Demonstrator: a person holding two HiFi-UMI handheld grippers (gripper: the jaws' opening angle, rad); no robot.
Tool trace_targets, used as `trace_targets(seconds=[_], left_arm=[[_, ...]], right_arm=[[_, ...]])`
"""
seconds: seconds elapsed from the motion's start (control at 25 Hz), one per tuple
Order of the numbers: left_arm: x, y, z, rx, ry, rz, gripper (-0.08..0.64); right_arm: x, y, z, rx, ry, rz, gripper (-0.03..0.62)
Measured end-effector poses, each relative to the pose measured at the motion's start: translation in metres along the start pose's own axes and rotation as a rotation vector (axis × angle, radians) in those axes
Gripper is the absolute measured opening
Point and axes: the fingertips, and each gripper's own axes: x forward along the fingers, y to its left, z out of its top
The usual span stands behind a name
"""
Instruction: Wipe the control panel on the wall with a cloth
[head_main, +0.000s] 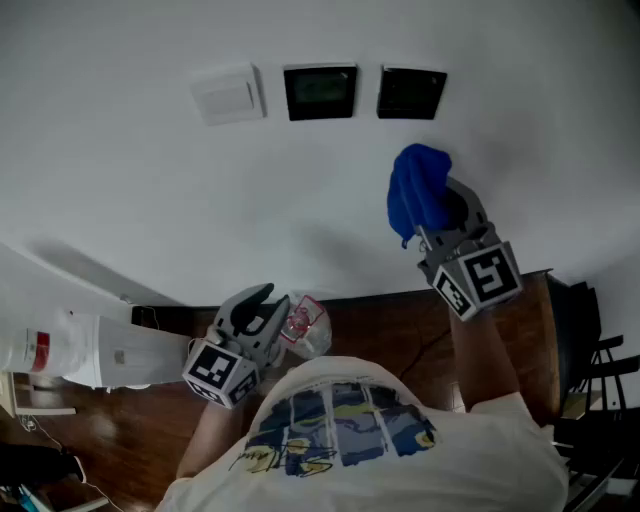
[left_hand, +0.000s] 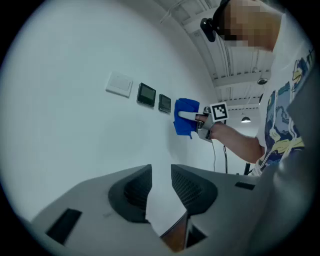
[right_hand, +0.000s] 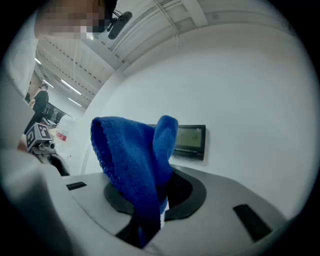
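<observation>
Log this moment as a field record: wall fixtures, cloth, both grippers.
wall fixtures: white switch plate, dark control panel, second dark control panel, in a row
blue cloth: bunched, below the second dark control panel, not on it
right gripper: shut on the blue cloth
left gripper: open, empty, held low

The cloth (head_main: 418, 190) is seen to be plain bright blue. The wall (head_main: 120, 180) and switch plate (head_main: 228, 96) are rendered white, the left control panel (head_main: 320, 92) and right control panel (head_main: 411, 93) black.
</observation>
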Motion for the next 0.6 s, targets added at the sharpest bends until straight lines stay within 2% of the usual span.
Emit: trace_targets(seconds=[0.28,0.6], left_arm=[[-0.007,-0.005,-0.008,-0.032,-0.015,0.027,0.097],[-0.011,-0.005,-0.014,-0.043,-0.007,0.041,0.097]], right_arm=[[0.062,-0.025,0.042,-0.074,-0.037,-0.012,0.094],[0.081,-0.041,0.055,-0.094,-0.047,-0.057,0.094]])
